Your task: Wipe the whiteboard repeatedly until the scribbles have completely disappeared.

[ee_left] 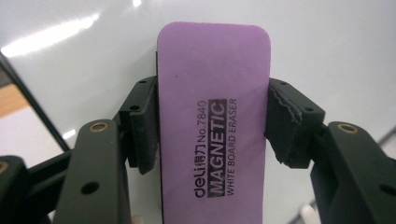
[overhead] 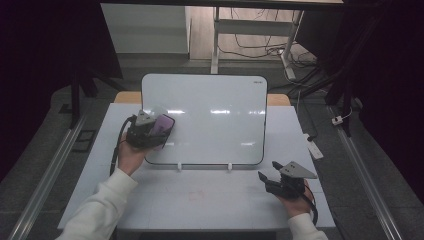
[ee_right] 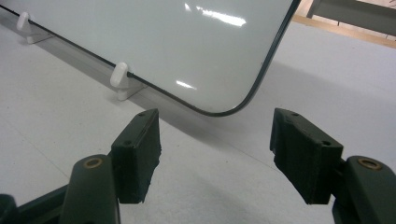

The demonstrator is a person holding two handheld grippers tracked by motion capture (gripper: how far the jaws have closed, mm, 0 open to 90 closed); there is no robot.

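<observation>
With my left gripper (overhead: 156, 131) clamped on the purple eraser (ee_left: 213, 121) at the whiteboard (overhead: 210, 120)'s left side, seemingly touching, I'd wipe flat and evenly, right gripper (ee_right: 215, 154) empty, jaws apart.

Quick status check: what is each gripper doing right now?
Left gripper: shut on the purple eraser, held at the whiteboard.
Right gripper: open, holding nothing, over the table near the board's corner.
</observation>
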